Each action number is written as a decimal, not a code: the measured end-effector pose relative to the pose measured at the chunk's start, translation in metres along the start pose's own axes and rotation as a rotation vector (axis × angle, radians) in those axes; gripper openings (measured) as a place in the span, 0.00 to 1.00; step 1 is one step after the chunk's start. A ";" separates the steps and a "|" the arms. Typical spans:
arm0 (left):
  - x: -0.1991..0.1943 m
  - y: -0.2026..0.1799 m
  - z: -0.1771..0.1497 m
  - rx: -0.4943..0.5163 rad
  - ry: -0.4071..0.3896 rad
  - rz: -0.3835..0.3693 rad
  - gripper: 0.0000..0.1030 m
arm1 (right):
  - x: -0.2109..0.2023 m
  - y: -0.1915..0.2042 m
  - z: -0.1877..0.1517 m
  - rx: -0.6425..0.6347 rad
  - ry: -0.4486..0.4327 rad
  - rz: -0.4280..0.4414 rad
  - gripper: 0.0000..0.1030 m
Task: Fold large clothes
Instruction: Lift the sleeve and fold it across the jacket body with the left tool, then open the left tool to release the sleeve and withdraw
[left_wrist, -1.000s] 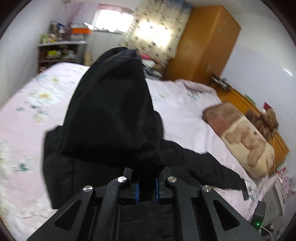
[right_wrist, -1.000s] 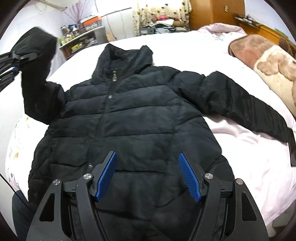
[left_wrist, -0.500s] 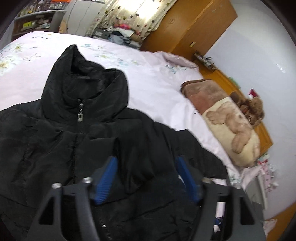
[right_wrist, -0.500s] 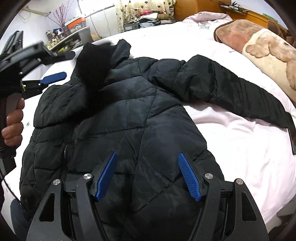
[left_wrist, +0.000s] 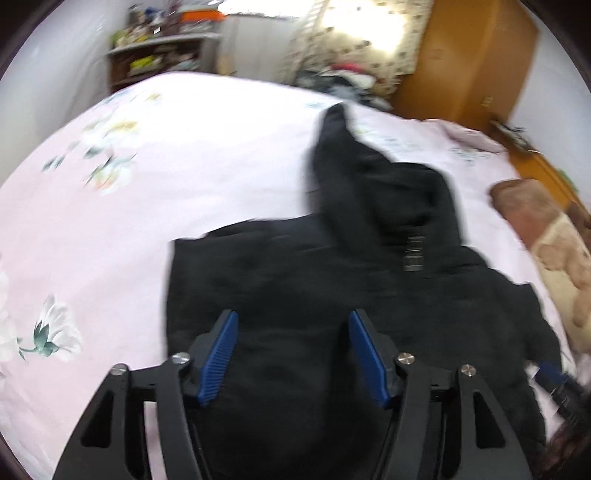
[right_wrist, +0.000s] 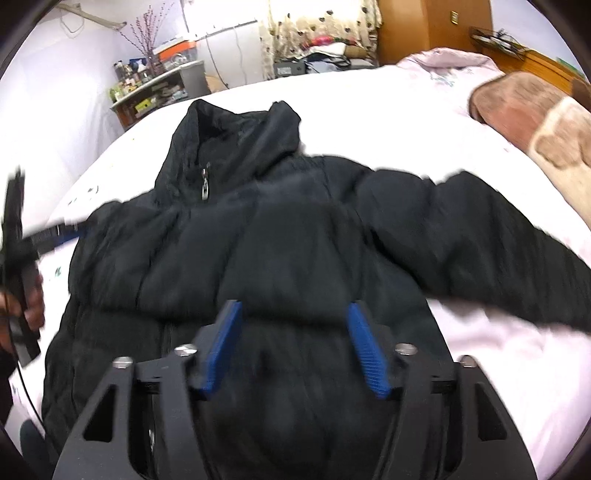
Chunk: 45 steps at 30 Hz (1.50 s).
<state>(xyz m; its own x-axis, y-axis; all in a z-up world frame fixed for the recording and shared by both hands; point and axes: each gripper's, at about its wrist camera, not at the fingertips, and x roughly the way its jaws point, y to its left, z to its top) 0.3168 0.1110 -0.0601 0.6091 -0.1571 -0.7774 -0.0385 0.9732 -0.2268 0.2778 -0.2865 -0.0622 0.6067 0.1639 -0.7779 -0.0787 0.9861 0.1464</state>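
1. Two grippers are in my views, and both hang over one black puffer jacket (right_wrist: 280, 236) spread front-up on the pink bedsheet (left_wrist: 122, 229).
2. My left gripper (left_wrist: 291, 352) has its blue pads apart; its jaws have just been closing a little, with only the jacket's dark fabric lying beneath the gap and nothing pinched.
3. From the left wrist view, the jacket's hood and collar (left_wrist: 399, 195) lie towards the far side of the bed, with the zip pull (left_wrist: 413, 254) showing just below the collar.
4. One sleeve now lies folded in over the jacket's chest; a second ago my left gripper was holding it up in the air.
5. My right gripper (right_wrist: 293, 347) also has its pads spread; its jaws have just been narrowing, with nothing clamped and the jacket's lower front under the gap.
6. In the right wrist view the other sleeve (right_wrist: 491, 243) stretches out flat to the right across the sheet.
7. At that view's left edge I see the left gripper's dark frame, blurred, with the person's hand (right_wrist: 33, 299) around its handle.
8. Beyond the jacket, a brown and cream pillow (right_wrist: 532, 114) sits at the bed's right side, well apart from the collar.
9. Both views are smeared, so I cannot tell whether either gripper touches the fabric.
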 end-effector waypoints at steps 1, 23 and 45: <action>0.008 0.010 -0.003 -0.030 0.013 0.017 0.59 | 0.012 0.000 0.009 -0.001 0.002 -0.006 0.49; -0.020 0.022 -0.042 0.021 0.006 0.043 0.58 | 0.067 -0.004 0.015 -0.004 0.129 -0.078 0.40; -0.248 -0.063 -0.168 0.124 -0.103 -0.046 0.59 | -0.182 0.058 -0.091 -0.090 -0.124 -0.063 0.40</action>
<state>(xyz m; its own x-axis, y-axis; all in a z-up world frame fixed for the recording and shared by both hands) 0.0354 0.0605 0.0483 0.6861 -0.1902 -0.7022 0.0856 0.9796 -0.1817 0.0908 -0.2567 0.0323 0.7051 0.1023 -0.7017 -0.1044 0.9937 0.0399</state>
